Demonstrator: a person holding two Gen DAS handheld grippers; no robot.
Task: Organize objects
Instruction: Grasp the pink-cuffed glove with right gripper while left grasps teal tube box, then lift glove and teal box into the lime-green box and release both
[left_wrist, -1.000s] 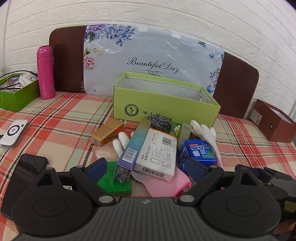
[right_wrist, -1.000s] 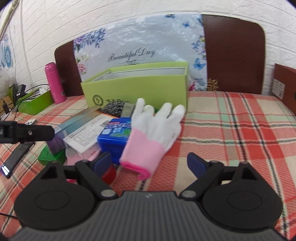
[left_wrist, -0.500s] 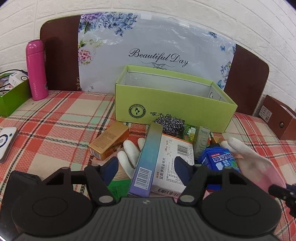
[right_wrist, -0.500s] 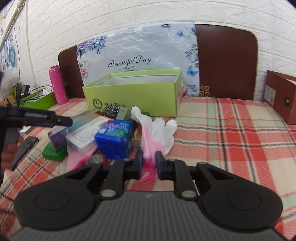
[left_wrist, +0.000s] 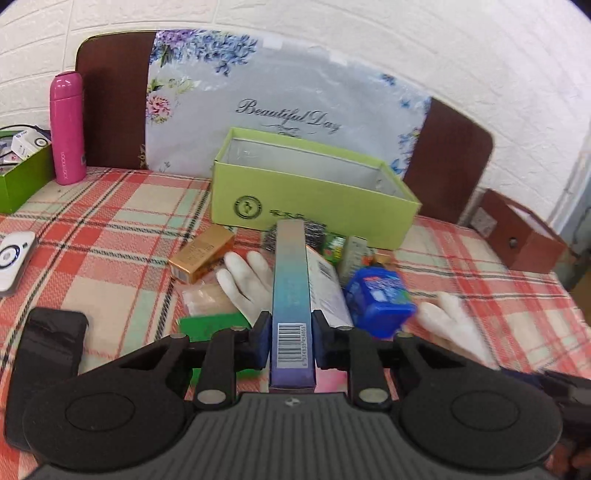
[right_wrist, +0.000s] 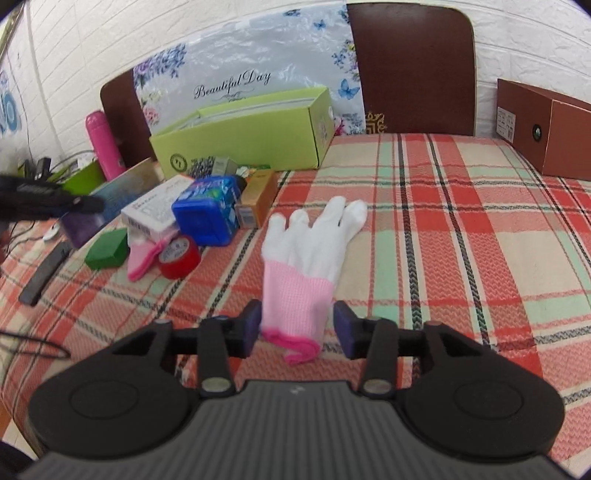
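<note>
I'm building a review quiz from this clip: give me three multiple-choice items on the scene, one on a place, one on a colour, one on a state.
1. Where does the pink bottle stand?
A. inside the light green box
B. left of that box
C. on the brown box

2. What colour is the cuff of the glove?
A. pink
B. blue
C. green

3. What does the left gripper hold?
A. nothing
B. a red tape roll
C. the long barcoded box

Answers: 1 B, it stands apart on the cloth; 2 A, pink knit below white fingers; 3 C, both pads press its sides.
</note>
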